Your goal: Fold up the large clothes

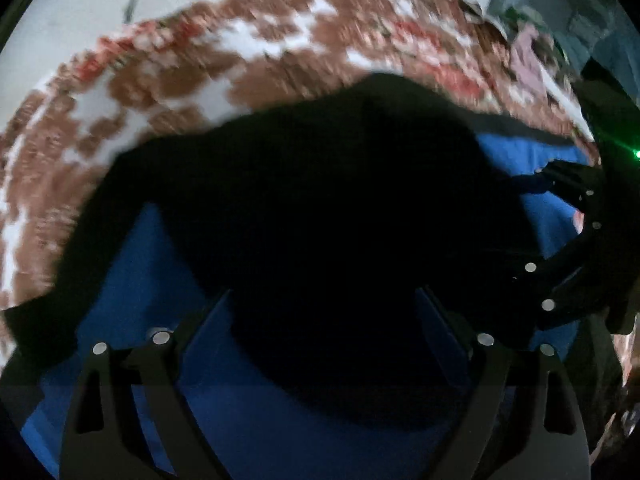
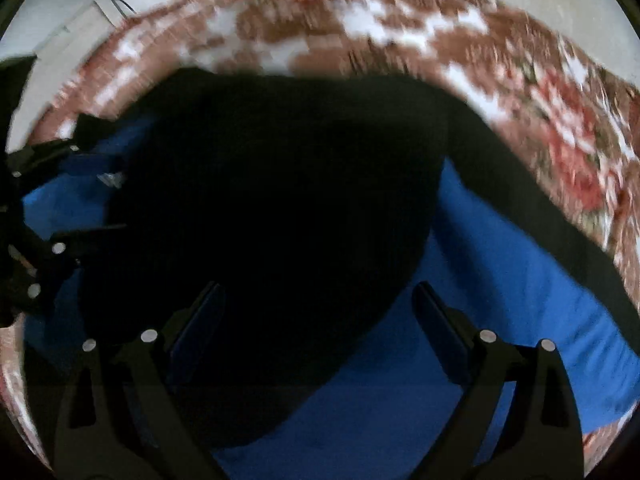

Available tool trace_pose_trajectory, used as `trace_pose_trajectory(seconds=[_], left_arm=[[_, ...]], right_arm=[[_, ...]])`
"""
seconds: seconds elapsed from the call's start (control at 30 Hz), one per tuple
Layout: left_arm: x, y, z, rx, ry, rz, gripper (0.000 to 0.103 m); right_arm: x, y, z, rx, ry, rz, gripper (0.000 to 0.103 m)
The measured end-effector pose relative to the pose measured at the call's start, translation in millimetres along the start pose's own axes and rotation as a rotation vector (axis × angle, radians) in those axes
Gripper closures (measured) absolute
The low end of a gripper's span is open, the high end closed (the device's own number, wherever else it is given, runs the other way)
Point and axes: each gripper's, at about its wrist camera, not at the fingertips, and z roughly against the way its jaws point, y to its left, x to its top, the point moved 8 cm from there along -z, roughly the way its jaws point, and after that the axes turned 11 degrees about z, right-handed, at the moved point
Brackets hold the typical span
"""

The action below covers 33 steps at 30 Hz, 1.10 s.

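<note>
Black cloth garment [image 1: 320, 208] sprawls over a blue sheet [image 1: 256, 420] on a blurred brown, white and red patterned cover [image 1: 180, 80]. Left gripper [image 1: 322, 320], fingers wide, nothing between them; only this view catches a green light [image 1: 636, 155] far right. Right gripper [image 2: 318, 316], fingers wide too, shows a long sleeve trailing right.

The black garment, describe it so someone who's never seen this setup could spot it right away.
Start with the brown, red and white patterned rug covering the floor; a bright blue cloth lies spread on it. The black garment lies on that blue cloth, ahead of both open grippers. It is the only plain, near-black fabric, dark against the vivid blue and busy rug.
</note>
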Motion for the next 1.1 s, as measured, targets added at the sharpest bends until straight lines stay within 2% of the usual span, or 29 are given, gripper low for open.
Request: trace_pose_trajectory(seconds=[0.03, 0.1, 0.23, 0.4, 0.53, 0.63, 0.7, 0.87, 0.93, 1.1], left_arm=[[-8, 1, -15, 0.024, 0.03, -0.026, 0.015], [-17, 1, -25, 0.047, 0.031, -0.06, 0.014], [-16, 3, -11, 0.04, 0.001, -0.048, 0.014], [-22, 16, 69, -0.023, -0.143, 0.08, 0.009], [-52, 46, 125, 0.04, -0.195, 0.169, 0.007], [-96, 89, 167, 0.119, -0.221, 0.309, 0.006], [-134, 133, 194, 0.173, -0.243, 0.453, 0.006], [-214, 246, 250, 0.227, -0.336, 0.768, 0.006], [-248, 292, 265, 0.25, -0.364, 0.861, 0.006], [-290, 377, 282, 0.264, -0.43, 0.996, 0.006]], right_arm=[[-8, -1, -7, -0.013, 0.017, -0.006, 0.01], [-19, -4, -17, -0.014, 0.033, -0.035, 0.008], [-24, -7, -14, -0.012, 0.023, -0.072, 0.007], [-6, 7, 34, -0.043, -0.054, -0.09, 0.007], [12, 41, 67, -0.003, -0.097, -0.063, 0.006], [23, 82, 87, 0.031, -0.119, -0.022, 0.006], [29, 111, 96, 0.055, -0.132, 0.01, 0.006], [48, 180, 99, 0.098, -0.149, 0.058, 0.006], [55, 205, 93, 0.106, -0.152, 0.064, 0.006], [65, 252, 67, 0.115, -0.115, 0.053, 0.006]])
